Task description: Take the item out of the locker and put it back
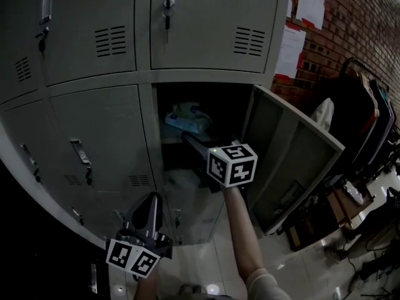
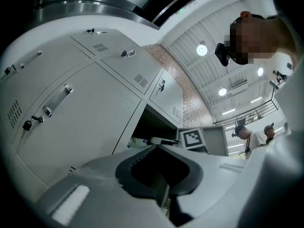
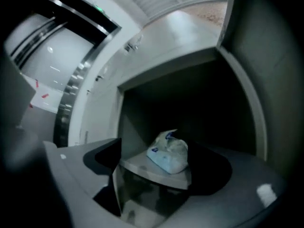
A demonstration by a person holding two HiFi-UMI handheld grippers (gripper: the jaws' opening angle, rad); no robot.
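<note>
While the locker [image 1: 294, 149] stands open, the item [image 3: 168, 155], a soft pale packet, lies on the shelf [image 3: 137, 166] inside. The right hand-held gripper [image 3: 159, 169] points at it with jaws released, not touching it. The left hand-held gripper [image 1: 152, 200] hangs low, clenched and empty. Either the taking-out is not begun or the return is finished; I cannot decide which.

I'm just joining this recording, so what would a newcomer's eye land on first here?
One open locker door swings out to the right of a grey bank of closed lockers. On the shelf inside lies a pale plastic pack, and the right gripper reaches toward it with jaws apart, gripping nothing.
</note>
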